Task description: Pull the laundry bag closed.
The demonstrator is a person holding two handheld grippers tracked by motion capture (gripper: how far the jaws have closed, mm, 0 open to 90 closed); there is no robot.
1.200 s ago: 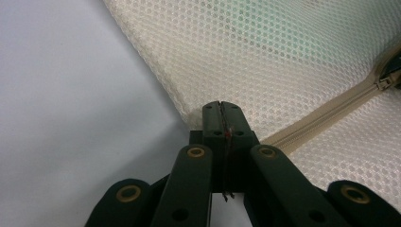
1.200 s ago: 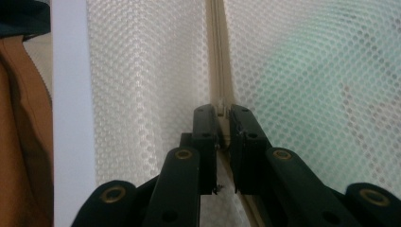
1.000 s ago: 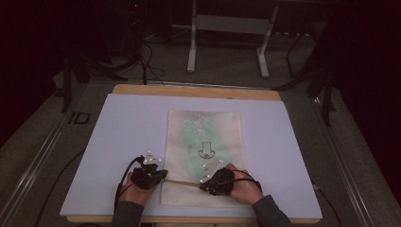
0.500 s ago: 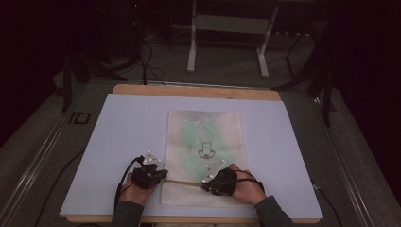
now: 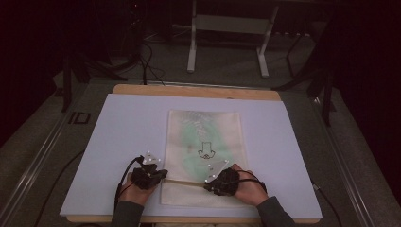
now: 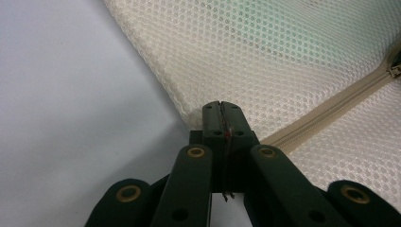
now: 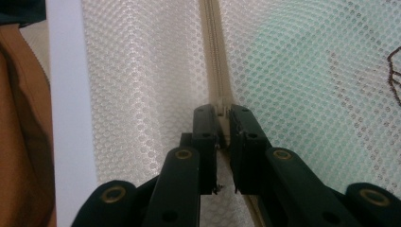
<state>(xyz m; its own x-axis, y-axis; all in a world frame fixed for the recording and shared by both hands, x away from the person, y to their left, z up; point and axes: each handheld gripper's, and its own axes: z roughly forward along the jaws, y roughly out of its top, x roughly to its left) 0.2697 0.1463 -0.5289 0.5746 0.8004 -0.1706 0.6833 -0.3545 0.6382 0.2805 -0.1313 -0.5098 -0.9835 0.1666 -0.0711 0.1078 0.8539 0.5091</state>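
Left gripper view: left gripper (image 6: pixel 221 106) clenched on the corner edge of the mesh bag (image 6: pixel 283 61), beside the end of the zipper (image 6: pixel 326 104). Right gripper view: right gripper (image 7: pixel 223 111) pinched tight on the zipper (image 7: pixel 213 56), with a small piece, likely the pull, between the jaws. High view: left gripper (image 5: pixel 163 174) and right gripper (image 5: pixel 206 184) low in frame, at the bag's (image 5: pixel 204 146) near end; bag flat at centre of a pale mat (image 5: pixel 127 127) on a wooden table (image 5: pixel 189 90). Dark room behind, grey floor (image 5: pixel 227 56), metal stand legs (image 5: pixel 191 47) at upper centre.
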